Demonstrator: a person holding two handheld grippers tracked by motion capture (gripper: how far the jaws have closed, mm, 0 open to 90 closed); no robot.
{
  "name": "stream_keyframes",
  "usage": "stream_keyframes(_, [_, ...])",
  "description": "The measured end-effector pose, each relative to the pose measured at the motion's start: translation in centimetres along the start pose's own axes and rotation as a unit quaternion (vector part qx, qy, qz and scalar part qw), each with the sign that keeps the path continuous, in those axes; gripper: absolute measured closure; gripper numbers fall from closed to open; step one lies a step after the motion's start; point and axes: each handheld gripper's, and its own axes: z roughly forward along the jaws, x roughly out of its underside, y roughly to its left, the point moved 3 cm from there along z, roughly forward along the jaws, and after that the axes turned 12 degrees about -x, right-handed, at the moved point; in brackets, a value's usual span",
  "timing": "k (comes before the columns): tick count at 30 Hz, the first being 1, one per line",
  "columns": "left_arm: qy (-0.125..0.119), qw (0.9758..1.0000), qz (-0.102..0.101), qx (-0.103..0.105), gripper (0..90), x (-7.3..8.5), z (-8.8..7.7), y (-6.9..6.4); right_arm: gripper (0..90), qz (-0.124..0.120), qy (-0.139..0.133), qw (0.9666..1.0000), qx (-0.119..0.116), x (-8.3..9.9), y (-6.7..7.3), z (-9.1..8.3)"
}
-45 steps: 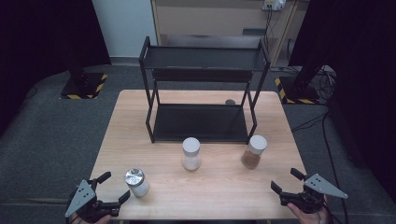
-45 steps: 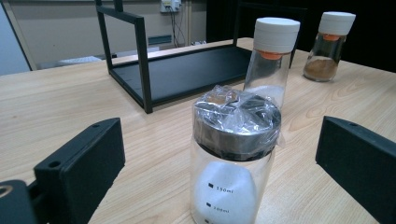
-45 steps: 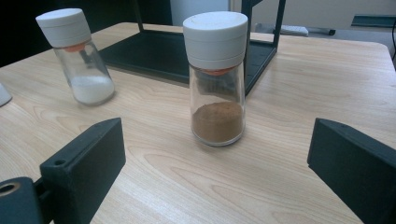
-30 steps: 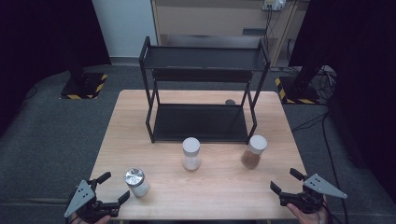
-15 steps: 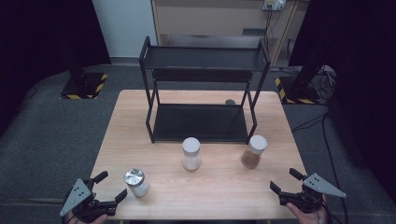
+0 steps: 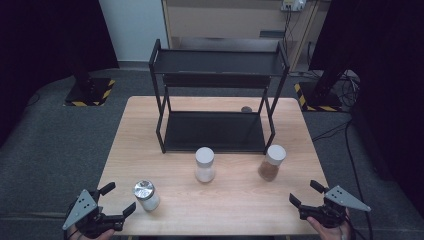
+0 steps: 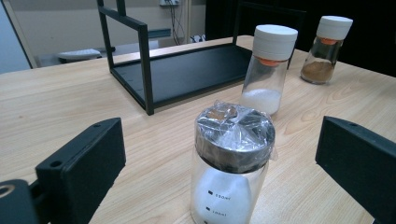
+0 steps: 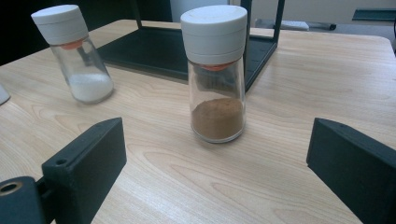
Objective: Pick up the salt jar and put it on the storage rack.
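Three glass jars stand on the wooden table [image 6: 235,205]. A silver-lidded jar of white powder [image 6: 146,195] [image 7: 232,163] sits front left, just ahead of my open left gripper [image 6: 119,199] [image 7: 224,172]. A white-capped jar of white powder [image 6: 204,164] [image 7: 268,70] [image 8: 77,53] stands mid-table. A white-capped jar of brown powder [image 6: 271,163] [image 7: 325,49] [image 8: 216,74] stands to its right, ahead of my open right gripper [image 6: 306,193] [image 8: 219,172]. Neither gripper touches a jar.
A black two-tier metal rack [image 6: 217,95] [image 7: 182,70] [image 8: 177,51] stands at the back of the table, both shelves bare. A small dark spot [image 6: 246,109] lies behind it. Dark floor and stands surround the table.
The left gripper has drifted slightly left and down along the table's front edge. The right gripper and the jars have stayed put.
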Motion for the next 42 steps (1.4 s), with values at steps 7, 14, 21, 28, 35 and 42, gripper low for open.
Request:
stream_keyframes(7, [0.015,0.9998,0.008,0.004,0.8,-1.1,0.7,-0.2,5.3,0.001,0.000,1.0000,-0.001,0.0,0.0,0.0])
stream_keyframes(14, [0.035,0.9993,0.011,0.009,1.0,-1.5,2.0,-0.3,5.3,0.001,-0.002,1.0000,-0.002,0.0,-0.1,-0.1])
stream_keyframes(21, [0.044,0.9988,0.015,0.012,1.2,-1.5,2.9,-0.4,5.3,0.001,-0.003,1.0000,-0.001,0.1,-0.1,-0.1])
stream_keyframes(28, [0.048,0.9984,0.026,0.018,2.0,-1.6,3.7,-0.9,5.3,0.000,-0.003,1.0000,-0.001,0.1,-0.1,-0.1])
stream_keyframes(35, [0.057,0.9976,0.026,0.028,3.9,-1.5,4.9,-1.0,5.3,0.000,-0.003,1.0000,-0.001,0.1,-0.1,-0.1])
stream_keyframes(42, [0.062,0.9970,0.030,0.034,7.0,-1.5,5.7,-1.0,5.3,0.000,-0.003,1.0000,-0.001,0.1,-0.1,-0.1])
